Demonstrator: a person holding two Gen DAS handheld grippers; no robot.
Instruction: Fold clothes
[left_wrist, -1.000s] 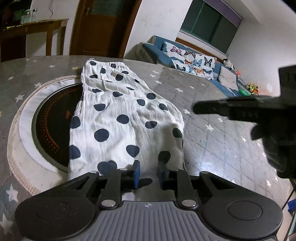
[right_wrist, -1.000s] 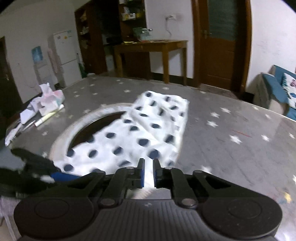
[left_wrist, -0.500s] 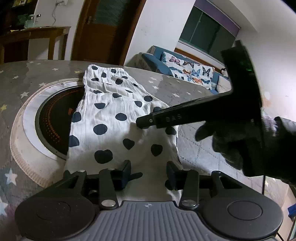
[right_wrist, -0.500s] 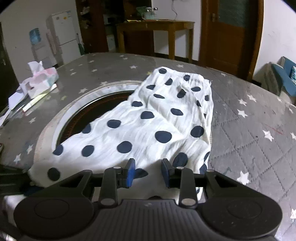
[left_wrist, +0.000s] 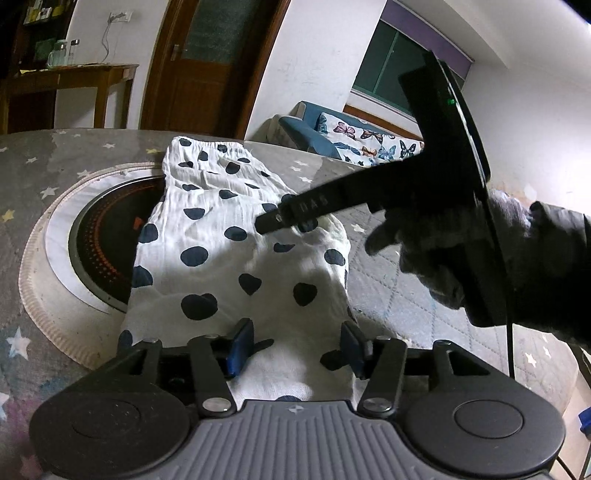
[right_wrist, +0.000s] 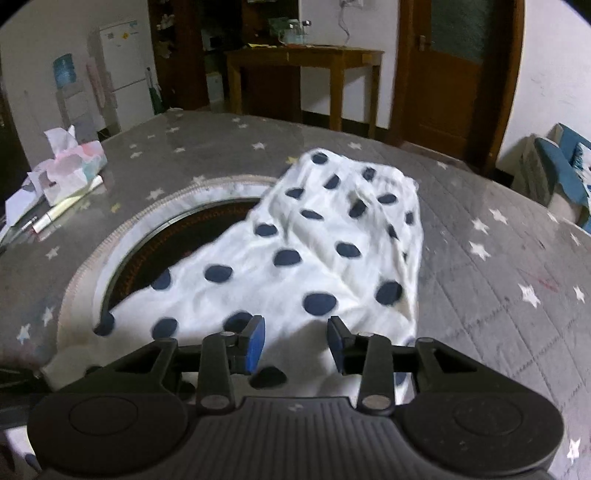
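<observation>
Star-patterned bench (right_wrist: 498, 236) carries a white dotted garment (left_wrist: 229, 236), draped partly over a round inset burner (left_wrist: 103, 243); left tongs (left_wrist: 297, 347) and right tongs (right_wrist: 295, 341) hover spread above its near hem, likely poised to grip for a fold

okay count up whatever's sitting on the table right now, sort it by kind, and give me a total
Polka-dot garment: 1
Tissue pack: 1
Pen or marker: 1, beside the tissue pack
Loose white paper: 1 piece that I can make out at the table's left edge
Total: 4

Both grippers, left and right, hover open over the garment and are not counted.
</observation>
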